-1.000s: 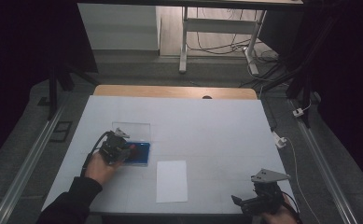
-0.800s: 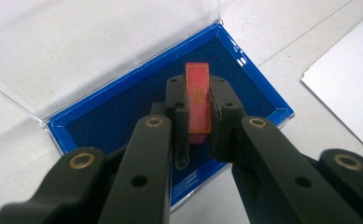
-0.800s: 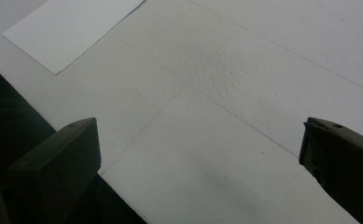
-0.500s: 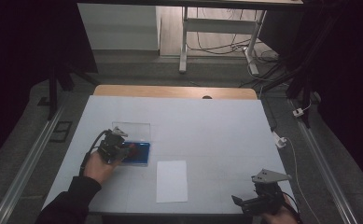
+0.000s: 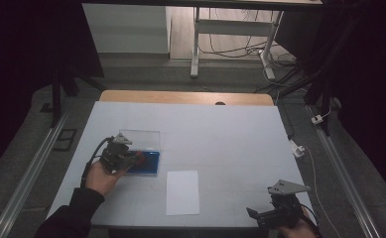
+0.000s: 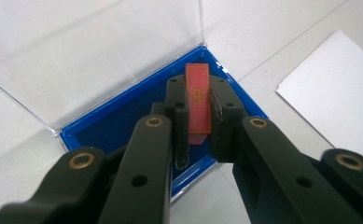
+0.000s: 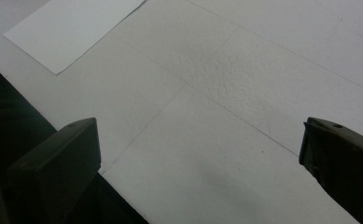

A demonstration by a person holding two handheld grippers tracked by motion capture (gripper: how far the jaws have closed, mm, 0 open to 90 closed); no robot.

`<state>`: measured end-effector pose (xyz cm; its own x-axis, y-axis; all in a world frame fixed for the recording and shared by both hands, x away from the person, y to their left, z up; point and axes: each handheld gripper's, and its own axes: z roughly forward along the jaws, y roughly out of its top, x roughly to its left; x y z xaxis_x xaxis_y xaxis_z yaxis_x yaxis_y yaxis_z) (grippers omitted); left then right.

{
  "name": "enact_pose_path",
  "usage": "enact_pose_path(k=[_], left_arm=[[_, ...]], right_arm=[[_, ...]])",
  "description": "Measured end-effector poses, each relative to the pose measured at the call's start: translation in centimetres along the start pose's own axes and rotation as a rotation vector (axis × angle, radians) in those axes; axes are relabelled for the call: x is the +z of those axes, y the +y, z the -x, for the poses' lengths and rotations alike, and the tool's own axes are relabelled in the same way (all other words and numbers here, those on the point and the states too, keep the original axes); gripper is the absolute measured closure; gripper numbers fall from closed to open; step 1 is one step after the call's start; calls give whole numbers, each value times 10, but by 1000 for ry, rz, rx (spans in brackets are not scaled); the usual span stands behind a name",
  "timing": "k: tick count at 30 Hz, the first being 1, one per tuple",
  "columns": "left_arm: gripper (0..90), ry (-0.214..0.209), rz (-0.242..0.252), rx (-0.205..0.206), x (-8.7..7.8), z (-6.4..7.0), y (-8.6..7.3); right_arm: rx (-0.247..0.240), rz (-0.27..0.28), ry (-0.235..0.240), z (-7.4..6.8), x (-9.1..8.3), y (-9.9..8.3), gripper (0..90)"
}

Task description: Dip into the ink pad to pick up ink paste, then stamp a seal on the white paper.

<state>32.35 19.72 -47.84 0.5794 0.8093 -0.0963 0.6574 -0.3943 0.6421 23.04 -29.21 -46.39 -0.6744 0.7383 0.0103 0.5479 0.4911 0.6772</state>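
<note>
A white table (image 5: 220, 129) with a wooden far edge stands in a dark room, cables on the floor behind. The left gripper (image 6: 198, 105) pinches a red card (image 6: 198, 100) above the blue case (image 6: 123, 121); the right gripper (image 7: 198, 154) gapes wide near a paper sheet (image 5: 182, 192).
</note>
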Motion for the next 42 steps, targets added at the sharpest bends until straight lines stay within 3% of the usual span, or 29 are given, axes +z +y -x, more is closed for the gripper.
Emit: enact_pose_path(k=[20,42], left_arm=[[795,-53,76,19,-28,11,-3],[795,-114,90,82,-29,37,7]], right_arm=[[0,2,2,0,0,0,0],[0,1,2,0,0,0,0]])
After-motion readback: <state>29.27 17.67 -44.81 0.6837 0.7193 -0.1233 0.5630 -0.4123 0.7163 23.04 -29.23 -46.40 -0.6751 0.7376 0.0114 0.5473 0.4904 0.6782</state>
